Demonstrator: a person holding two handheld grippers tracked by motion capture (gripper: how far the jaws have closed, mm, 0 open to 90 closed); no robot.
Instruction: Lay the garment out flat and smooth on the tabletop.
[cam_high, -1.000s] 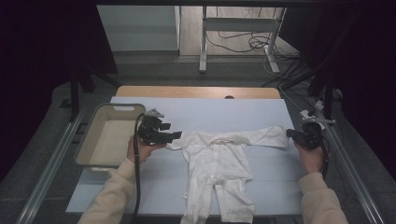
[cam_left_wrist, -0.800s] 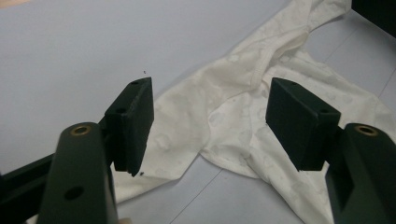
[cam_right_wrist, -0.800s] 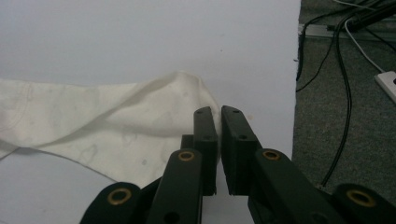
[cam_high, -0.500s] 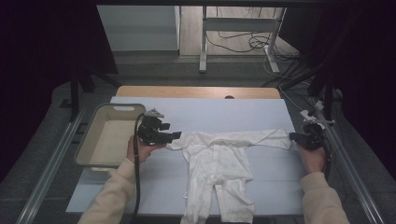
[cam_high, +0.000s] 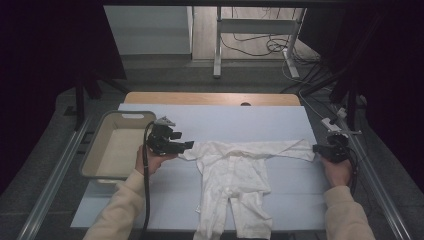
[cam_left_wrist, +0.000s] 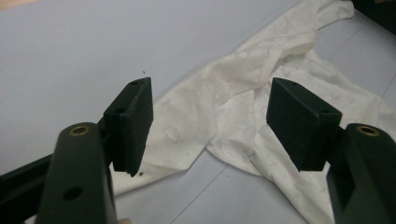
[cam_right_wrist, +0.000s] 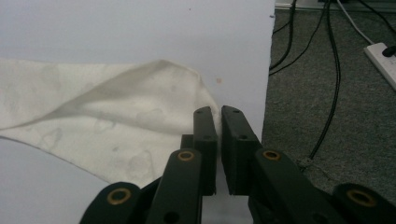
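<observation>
The white baby romper lies spread flat on the desk, sleeves out to both sides. The right tongs are almost closed, pinching the tip of the right sleeve; their jaws have just been opening a little. The left tongs stand open over the left sleeve, holding nothing. To do this well, pull the sleeve gently outward and low. The desk edge is just beside the right tongs, the tub near the left; more room lies behind.
</observation>
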